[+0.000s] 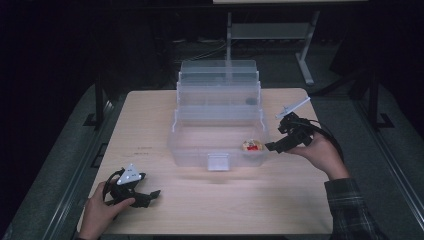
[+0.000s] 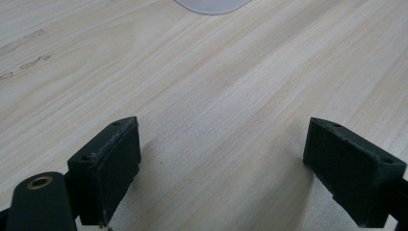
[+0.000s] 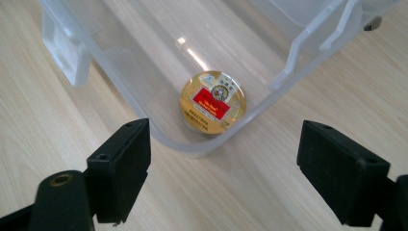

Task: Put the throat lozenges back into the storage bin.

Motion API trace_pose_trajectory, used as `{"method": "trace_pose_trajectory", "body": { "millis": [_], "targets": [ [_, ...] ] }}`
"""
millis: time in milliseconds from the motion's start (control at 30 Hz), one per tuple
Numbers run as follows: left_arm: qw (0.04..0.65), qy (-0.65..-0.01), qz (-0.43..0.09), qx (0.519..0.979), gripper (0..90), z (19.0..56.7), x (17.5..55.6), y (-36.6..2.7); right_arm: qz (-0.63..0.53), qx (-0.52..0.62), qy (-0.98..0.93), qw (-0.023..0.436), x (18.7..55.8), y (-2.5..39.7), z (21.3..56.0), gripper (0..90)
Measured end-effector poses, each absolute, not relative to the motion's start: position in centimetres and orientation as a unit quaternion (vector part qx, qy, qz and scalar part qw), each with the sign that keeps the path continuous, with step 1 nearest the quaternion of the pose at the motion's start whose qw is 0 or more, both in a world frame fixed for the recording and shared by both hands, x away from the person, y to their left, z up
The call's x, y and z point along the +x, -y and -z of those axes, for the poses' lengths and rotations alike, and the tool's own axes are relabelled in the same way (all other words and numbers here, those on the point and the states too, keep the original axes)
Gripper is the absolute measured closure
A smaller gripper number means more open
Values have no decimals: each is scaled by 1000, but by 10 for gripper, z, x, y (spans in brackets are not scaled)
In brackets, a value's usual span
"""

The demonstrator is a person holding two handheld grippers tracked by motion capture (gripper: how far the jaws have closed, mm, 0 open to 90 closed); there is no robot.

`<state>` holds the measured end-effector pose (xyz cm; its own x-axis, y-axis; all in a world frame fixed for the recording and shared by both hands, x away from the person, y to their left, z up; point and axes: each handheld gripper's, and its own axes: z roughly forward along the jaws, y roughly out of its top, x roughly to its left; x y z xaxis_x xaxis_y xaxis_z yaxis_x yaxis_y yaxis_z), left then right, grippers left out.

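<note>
Resting in the near-right corner of the clear plastic toolbox [image 1: 220, 145] is a small round tin [image 1: 251, 145] w/ gold lid & red label, lying flat on the box floor, lid up. The right gripper view has the tin [image 3: 213, 102] tucked against the rounded corner wall of the box [image 3: 144, 103], just beyond the jaws, not between them.

Right gripper [image 1: 272, 147] sits just outside the box's right end, close by the tin corner, held by the person's right hand [image 1: 322, 152] w/ a plaid sleeve behind it. Its own view, right gripper [image 3: 223, 178], has the jaws wide apart, nothing between them but bare tabletop; they flank the box corner w/o touching it.

Left gripper [image 1: 150, 196] is at the near-left of the table [image 1: 150, 125], well apart from the box, in the person's left hand [image 1: 100, 210]. Its view, left gripper [image 2: 221, 168], shows jaws spread wide too, holding nothing, low over the wood.

Box itself is opened out: stepped tiers of clear trays rise toward the far side, lower tub nearest the person, w/ a latch tab [image 1: 218, 162] at the middle of its front wall. A small dark item [image 1: 251, 100] lies in an upper tray; can't tell what it is.
</note>
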<state>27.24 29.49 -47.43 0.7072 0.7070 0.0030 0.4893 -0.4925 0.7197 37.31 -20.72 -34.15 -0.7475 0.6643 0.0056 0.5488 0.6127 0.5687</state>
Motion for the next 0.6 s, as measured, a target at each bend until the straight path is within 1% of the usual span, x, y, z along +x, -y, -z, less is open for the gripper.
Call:
{"method": "trace_pose_trajectory", "body": {
  "millis": [267,600],
  "targets": [
    [361,-352,-151,851,119,474,272,-295,-280,352,-887,101,364,221,349,164],
    [361,-352,-150,850,119,474,272,-295,-285,367,-880,101,353,234,362,96]
  ]
}}
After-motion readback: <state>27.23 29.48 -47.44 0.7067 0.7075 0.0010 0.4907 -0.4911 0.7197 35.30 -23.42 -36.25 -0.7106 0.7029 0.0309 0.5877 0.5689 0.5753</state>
